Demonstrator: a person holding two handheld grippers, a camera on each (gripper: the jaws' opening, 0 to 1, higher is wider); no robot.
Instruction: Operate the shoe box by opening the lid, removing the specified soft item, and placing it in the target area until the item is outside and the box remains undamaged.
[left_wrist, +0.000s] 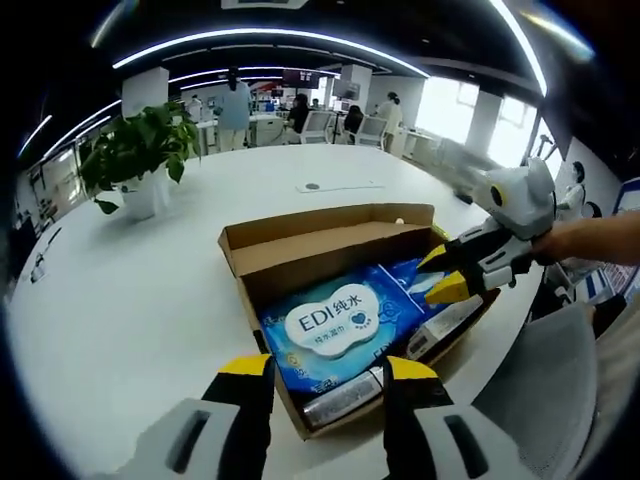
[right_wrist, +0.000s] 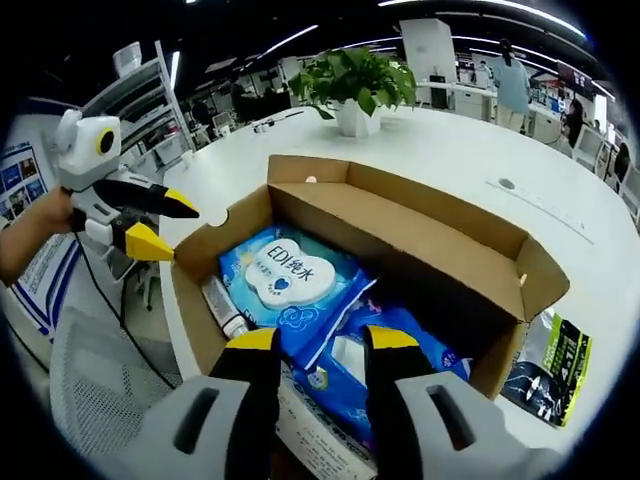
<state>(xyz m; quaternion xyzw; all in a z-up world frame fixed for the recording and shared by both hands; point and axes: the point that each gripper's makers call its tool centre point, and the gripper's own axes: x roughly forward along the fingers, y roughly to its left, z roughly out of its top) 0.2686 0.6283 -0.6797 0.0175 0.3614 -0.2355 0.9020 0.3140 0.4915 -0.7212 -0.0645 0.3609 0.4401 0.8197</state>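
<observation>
On a white office desk (left_wrist: 150, 300), we hold both claws over an opened cardboard shoe box (left_wrist: 330, 240), its lid already folded back on the far side. Our left claw (left_wrist: 328, 378) hangs just above the near edge of the box, jaws parted and holding nothing. Our right claw (right_wrist: 317, 345) hovers over the box's opposite end, jaws likewise apart and empty; from the left gripper view we see it reaching in from the right (left_wrist: 445, 275), yellow tips spread above the carton.

Inside the box lies the soft item, a blue pack of wet wipes (left_wrist: 335, 325) with a white label, flat and face up. A second blue packet (right_wrist: 395, 375) sits just beside it, and a slim tube (right_wrist: 222, 310) rests along one wall. A potted plant (left_wrist: 140, 150) stands far off on the desk, and a dark packet with green print (right_wrist: 555, 365) lies outside the box.

We judge the wipes pack to be light, pliable and slick in its plastic film, likely to sag or slip if pinched at the middle. A hold on a free edge or sealed end seam looks soundest, lifting straight up so the cardboard walls are not scraped or bent.
</observation>
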